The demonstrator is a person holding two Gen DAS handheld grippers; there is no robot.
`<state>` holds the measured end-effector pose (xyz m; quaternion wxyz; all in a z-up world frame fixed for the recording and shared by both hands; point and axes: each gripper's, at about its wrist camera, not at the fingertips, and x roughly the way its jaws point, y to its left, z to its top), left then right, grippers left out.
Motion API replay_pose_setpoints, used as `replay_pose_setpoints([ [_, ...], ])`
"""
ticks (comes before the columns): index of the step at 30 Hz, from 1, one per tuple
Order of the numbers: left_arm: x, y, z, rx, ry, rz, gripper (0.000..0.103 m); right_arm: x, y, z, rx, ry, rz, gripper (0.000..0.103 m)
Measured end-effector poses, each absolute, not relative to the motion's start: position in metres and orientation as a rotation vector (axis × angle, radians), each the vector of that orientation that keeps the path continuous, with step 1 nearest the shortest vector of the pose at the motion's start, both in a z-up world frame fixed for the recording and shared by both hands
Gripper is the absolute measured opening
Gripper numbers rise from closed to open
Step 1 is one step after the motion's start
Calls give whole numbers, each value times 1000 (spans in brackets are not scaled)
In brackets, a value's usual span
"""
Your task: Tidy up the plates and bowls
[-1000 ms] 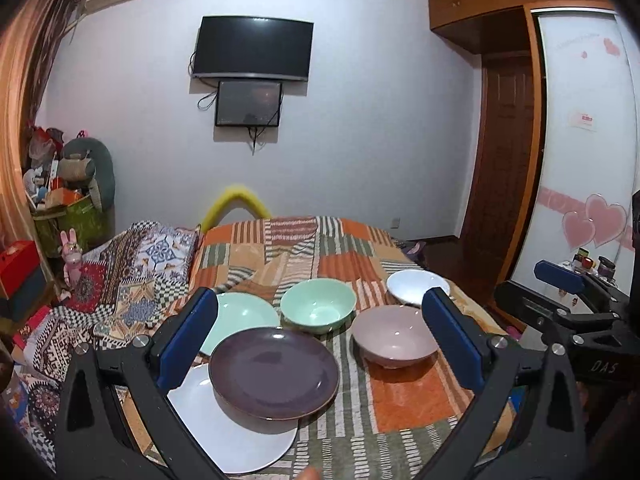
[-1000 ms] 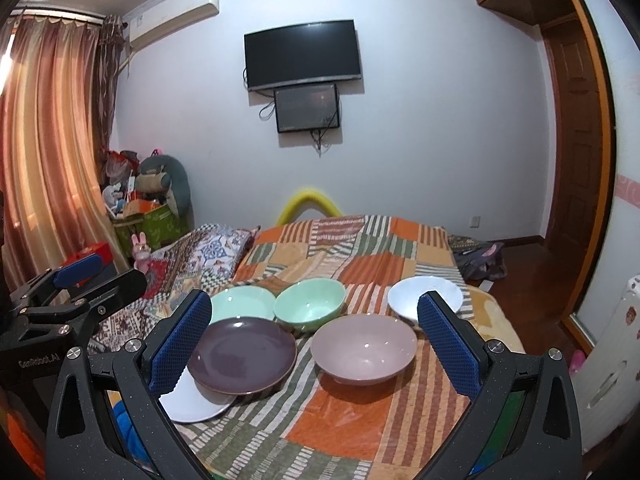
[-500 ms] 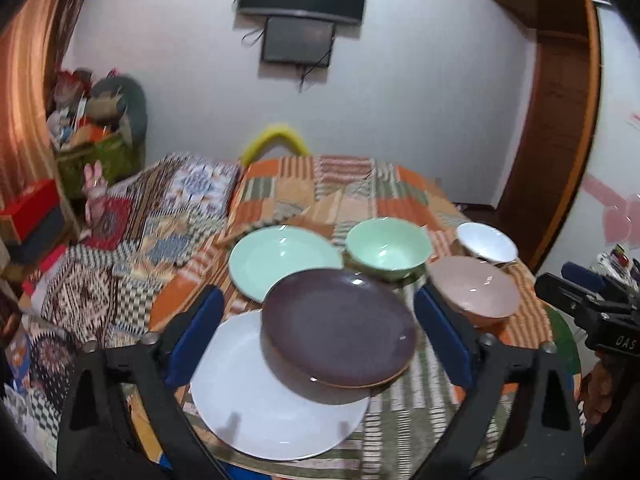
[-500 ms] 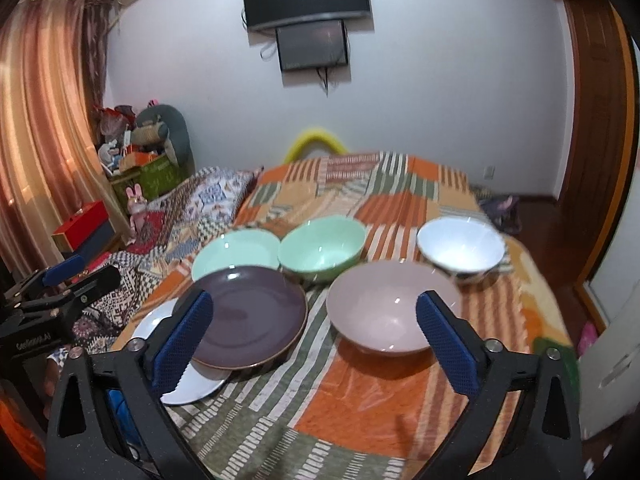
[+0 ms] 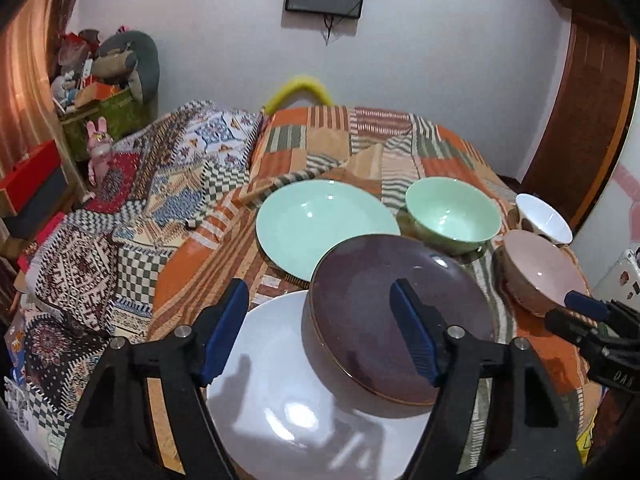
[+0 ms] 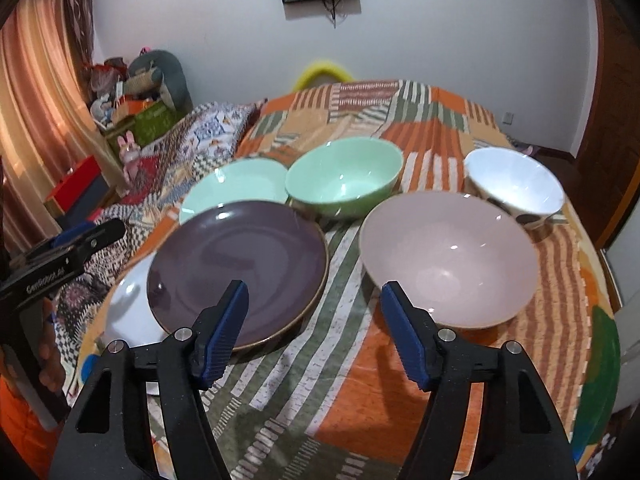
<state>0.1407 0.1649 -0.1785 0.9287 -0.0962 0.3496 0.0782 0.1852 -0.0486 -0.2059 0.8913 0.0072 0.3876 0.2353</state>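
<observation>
My view cuts off the white plate [image 5: 280, 364] at the bottom edge, and the purple plate [image 5: 400, 312] overlaps it — tilted, its right rim on the patchwork cloth [image 6: 352, 264]. Since a second ago I've closed in. Left gripper [image 5: 320, 332] and right gripper [image 6: 314, 330] both gape, holding nothing.

The right tool [image 6: 312, 336] hangs with its jaws spread wide above the patchwork cloth [image 6: 440, 132] on the surface, near its front edge, between the purple plate [image 6: 240, 264] and the pink bowl [image 6: 448, 256]. The purple plate overlaps a white plate [image 6: 128, 312] by the left edge. Toward the far edge sit a green plate [image 6: 228, 188], a green bowl [image 6: 344, 180] and a white bowl [image 6: 512, 184].
</observation>
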Motion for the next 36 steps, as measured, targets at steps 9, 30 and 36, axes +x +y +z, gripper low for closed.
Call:
replay_pose_setpoints([
  [9,170,171,-199,-209,774,113,70,203,-32,-230,11,907,489,46],
  [30,208,189,-236,-278,913,53,23,226,-14,-255,11,998,467,19],
  [36,215,189,-243,-294,934,29,21,231,-14,-257,20,1014,465,20],
])
